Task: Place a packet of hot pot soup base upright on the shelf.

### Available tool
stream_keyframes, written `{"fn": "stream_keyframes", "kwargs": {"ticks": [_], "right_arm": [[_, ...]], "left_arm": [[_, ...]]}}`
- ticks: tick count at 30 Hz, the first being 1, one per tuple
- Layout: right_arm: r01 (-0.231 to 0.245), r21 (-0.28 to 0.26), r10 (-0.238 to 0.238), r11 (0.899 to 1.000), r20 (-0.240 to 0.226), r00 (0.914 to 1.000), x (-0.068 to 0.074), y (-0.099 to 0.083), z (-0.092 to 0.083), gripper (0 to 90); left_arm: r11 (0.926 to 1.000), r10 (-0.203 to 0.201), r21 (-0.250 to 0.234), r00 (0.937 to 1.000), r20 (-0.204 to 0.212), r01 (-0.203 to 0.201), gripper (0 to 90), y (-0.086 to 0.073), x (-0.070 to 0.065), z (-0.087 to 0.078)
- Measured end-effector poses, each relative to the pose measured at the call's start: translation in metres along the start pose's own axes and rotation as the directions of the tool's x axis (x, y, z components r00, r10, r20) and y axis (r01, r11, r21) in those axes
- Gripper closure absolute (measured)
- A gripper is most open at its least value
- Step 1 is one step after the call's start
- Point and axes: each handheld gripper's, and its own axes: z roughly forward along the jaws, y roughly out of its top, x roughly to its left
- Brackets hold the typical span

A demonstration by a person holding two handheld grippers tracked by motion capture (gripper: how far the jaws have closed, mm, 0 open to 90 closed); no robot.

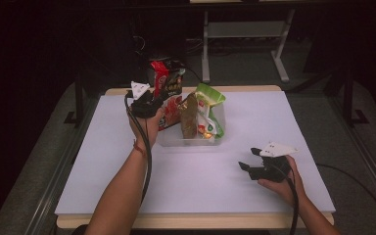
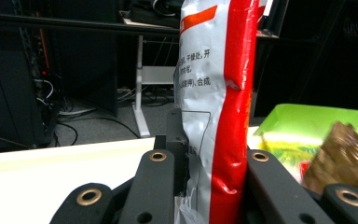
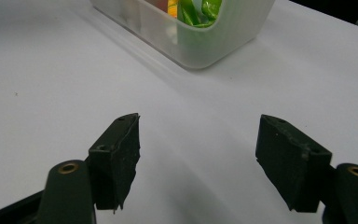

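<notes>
My left gripper (image 1: 149, 104) is shut on a red and silver snack bag (image 1: 167, 78), which stands upright at the left end of a clear plastic bin (image 1: 191, 140). In the left gripper view the bag (image 2: 214, 70) is pinched between the black jaws of the left gripper (image 2: 209, 161). A green bag (image 1: 209, 98) and a brown bag (image 1: 188, 116) stand in the bin, just right of the held bag. My right gripper (image 1: 247, 169) rests low at the table's right front. Seen in its own view, the right gripper (image 3: 198, 154) is open with nothing between its pads, pointing toward the bin (image 3: 200, 44).
A white sheet (image 1: 254, 122) covers the table. The green bag (image 2: 303, 126) and the brown bag (image 2: 342, 151) are close on the right of my left jaws. Beyond the far edge stand a white desk frame (image 1: 245, 34) and dark equipment.
</notes>
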Motion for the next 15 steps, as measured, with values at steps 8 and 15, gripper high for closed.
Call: {"fn": "stream_keyframes", "kwargs": {"ticks": [8,15], "right_arm": [[0.010,0.004,-0.010,1.000,-0.006,0.9999,0.0012,0.0000,0.0019,29.7],[0.014,0.010,-0.014,1.000,-0.013,0.9998,0.0028,0.0001,0.0026,29.8]], "left_arm": [[0.9993,0.007,-0.035,0.9999,-0.009,-0.007,79.3,-0.0089,-0.0060,-0.0029],[0.9983,0.019,-0.053,0.9975,-0.068,-0.023,79.4,-0.0025,-0.0073,-0.0058]]}}
